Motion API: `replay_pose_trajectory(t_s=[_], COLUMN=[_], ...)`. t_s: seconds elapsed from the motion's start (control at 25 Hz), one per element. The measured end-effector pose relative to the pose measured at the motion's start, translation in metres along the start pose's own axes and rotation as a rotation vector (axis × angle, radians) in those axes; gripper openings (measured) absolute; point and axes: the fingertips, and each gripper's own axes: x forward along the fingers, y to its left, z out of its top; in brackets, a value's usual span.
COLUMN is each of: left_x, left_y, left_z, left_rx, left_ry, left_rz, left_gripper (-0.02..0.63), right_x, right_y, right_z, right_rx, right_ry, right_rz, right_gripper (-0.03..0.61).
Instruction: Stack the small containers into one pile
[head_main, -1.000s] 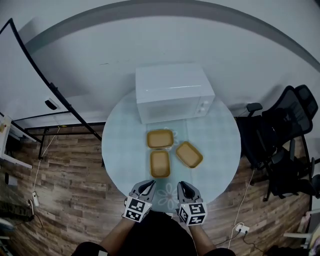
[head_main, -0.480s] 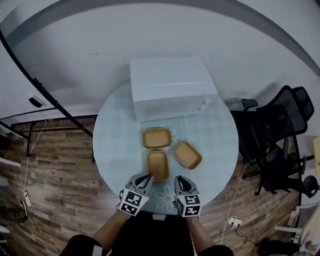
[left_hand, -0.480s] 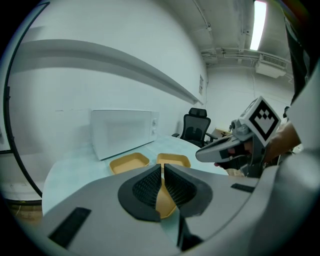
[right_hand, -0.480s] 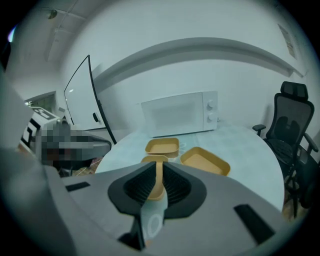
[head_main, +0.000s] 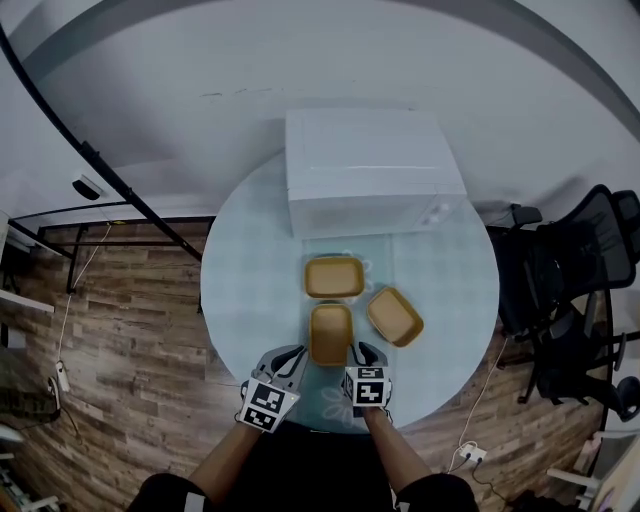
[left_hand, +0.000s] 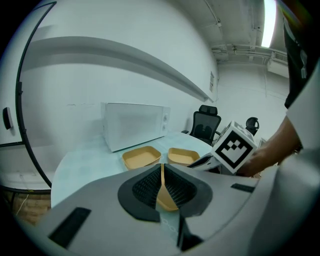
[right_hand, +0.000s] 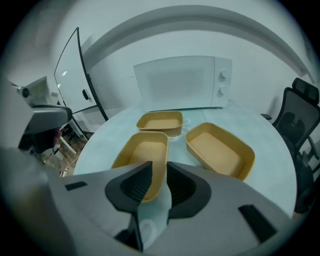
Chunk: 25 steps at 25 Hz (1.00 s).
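Note:
Three tan containers lie open on the round table: a near one (head_main: 330, 333), a far one (head_main: 334, 277) and a right one (head_main: 394, 316) set at an angle. My right gripper (head_main: 360, 349) is open at the near container's (right_hand: 144, 159) front right corner, with its right wall running between the jaws. My left gripper (head_main: 296, 352) is at the front left corner. In the left gripper view its jaws (left_hand: 161, 167) stand almost together and tan shows in the thin slit. I cannot tell whether it touches the container.
A white microwave (head_main: 372, 170) stands at the back of the pale round table (head_main: 240, 290), just behind the far container. Black office chairs (head_main: 575, 280) stand to the right. A wood floor surrounds the table, with a dark-framed panel at the left.
Both grippers have moved forward to the near container's front corners. The right gripper's jaws now straddle its right wall. The head view has shifted. The containers have not moved.

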Motion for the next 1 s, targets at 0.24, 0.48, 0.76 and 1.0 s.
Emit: replay_pose_trajectory(t_s=[0.24,0.48,0.76,1.0], left_x=[-0.003,-0.008,-0.008,-0.006], left_y=[0.005,0.01,0.008,0.003], left_z=[-0.011,-0.019,-0.023,-0.022], left_rx=[-0.023,-0.041,-0.042,-0.032], left_ry=[0.02,0.031,0.036,0.036], left_rz=[0.026,0.045,0.037,0.019], left_gripper=[0.028,0.028,0.028,0.028], right_x=[0.021,0.027,0.023,0.014], right_y=[-0.004,-0.008,-0.006,-0.008], right_z=[-0.019,-0.031,-0.032,-0.024], right_rx=[-0.005,0.032,0.047,0.049], right_ry=[0.075,0.126,0.115,0.083], right_rz=[0.013,-0.016,0.003,0.009], right_gripper=[0.083,0.06,0.037,0.037])
